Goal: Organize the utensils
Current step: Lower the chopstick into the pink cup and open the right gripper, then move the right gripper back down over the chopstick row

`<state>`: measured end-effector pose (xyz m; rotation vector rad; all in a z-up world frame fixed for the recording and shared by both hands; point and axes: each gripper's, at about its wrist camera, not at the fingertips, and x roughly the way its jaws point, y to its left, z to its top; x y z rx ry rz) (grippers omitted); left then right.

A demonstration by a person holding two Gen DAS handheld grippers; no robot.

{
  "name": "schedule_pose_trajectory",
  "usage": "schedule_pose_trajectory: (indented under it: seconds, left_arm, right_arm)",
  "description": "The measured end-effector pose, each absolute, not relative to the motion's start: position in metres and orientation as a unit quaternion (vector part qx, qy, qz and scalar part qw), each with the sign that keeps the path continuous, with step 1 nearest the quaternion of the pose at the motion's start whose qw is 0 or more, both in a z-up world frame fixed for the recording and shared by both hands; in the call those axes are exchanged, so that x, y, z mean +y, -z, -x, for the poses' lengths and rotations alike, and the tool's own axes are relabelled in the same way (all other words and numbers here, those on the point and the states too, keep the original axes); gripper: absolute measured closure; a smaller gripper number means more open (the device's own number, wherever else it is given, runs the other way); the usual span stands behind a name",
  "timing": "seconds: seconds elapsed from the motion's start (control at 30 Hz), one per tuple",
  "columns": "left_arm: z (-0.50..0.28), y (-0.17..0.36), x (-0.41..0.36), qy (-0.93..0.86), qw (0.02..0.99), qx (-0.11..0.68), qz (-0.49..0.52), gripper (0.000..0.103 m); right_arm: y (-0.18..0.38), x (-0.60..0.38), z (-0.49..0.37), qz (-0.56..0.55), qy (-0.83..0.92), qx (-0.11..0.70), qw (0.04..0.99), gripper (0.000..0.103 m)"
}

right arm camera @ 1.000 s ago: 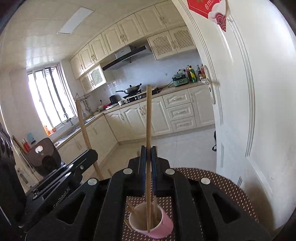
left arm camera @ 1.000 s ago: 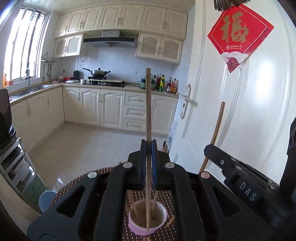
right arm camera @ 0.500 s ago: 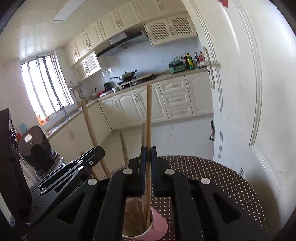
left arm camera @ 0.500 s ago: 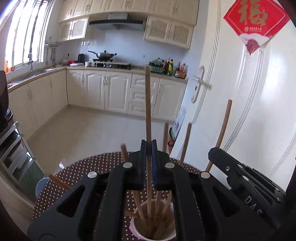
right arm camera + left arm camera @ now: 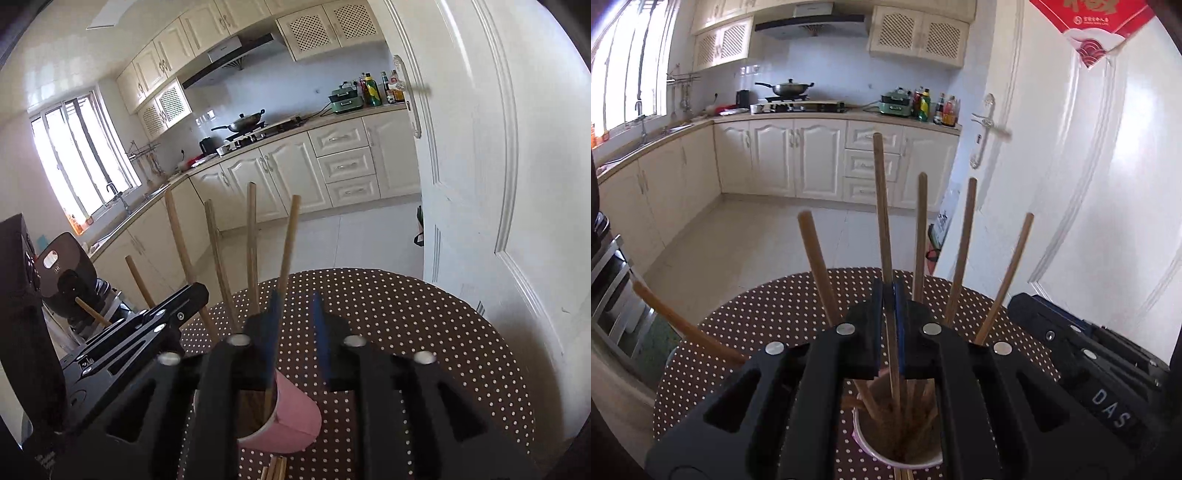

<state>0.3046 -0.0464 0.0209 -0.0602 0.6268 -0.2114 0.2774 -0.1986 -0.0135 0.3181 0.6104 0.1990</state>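
Left wrist view: chopstick [image 5: 886, 266] standing pinched between left gripper [image 5: 889, 325] fingers, lower end reaching into pink cup [image 5: 897, 448] on polka-dot bench [image 5: 768, 314]. More chopsticks fanning out of cup. Right wrist view: right gripper [image 5: 295, 332] fingers spreading, chopstick [image 5: 286, 254] leaning against left blue pad, tip sitting inside cup [image 5: 291, 421].

A wok [image 5: 788, 88] sits on the stove, bottles [image 5: 936, 107] crowd the counter beside a white door [image 5: 1071, 184].
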Motion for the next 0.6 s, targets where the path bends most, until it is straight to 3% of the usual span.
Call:
schedule_pose_trajectory:
  seconds: [0.1, 0.17, 0.33, 0.37, 0.43, 0.6]
  left_arm:
    - [-0.302, -0.019, -0.047, 0.107, 0.94, 0.323, 0.018, 0.095]
    - [-0.3, -0.019, -0.046, 0.109, 0.938, 0.328, 0.019, 0.094]
    - [-0.288, -0.016, -0.043, 0.111, 0.934, 0.338, 0.018, 0.092]
    - [-0.284, -0.015, -0.043, 0.11, 0.934, 0.34, 0.016, 0.089]
    - [-0.277, -0.014, -0.042, 0.108, 0.933, 0.344, 0.016, 0.072]
    - [-0.259, -0.018, -0.039, 0.112, 0.93, 0.349, 0.013, 0.067]
  right_arm:
    - [0.013, -0.202, -0.27, -0.145, -0.089, 0.296, 0.94, 0.062]
    - [0.012, -0.204, -0.263, -0.13, -0.077, 0.293, 0.944, 0.045]
    - [0.009, -0.212, -0.243, -0.111, -0.057, 0.284, 0.951, 0.033]
    - [0.009, -0.213, -0.24, -0.109, -0.056, 0.283, 0.951, 0.031]
    - [0.008, -0.214, -0.234, -0.102, -0.052, 0.283, 0.952, 0.028]
    - [0.006, -0.213, -0.216, -0.082, -0.05, 0.288, 0.953, 0.024]
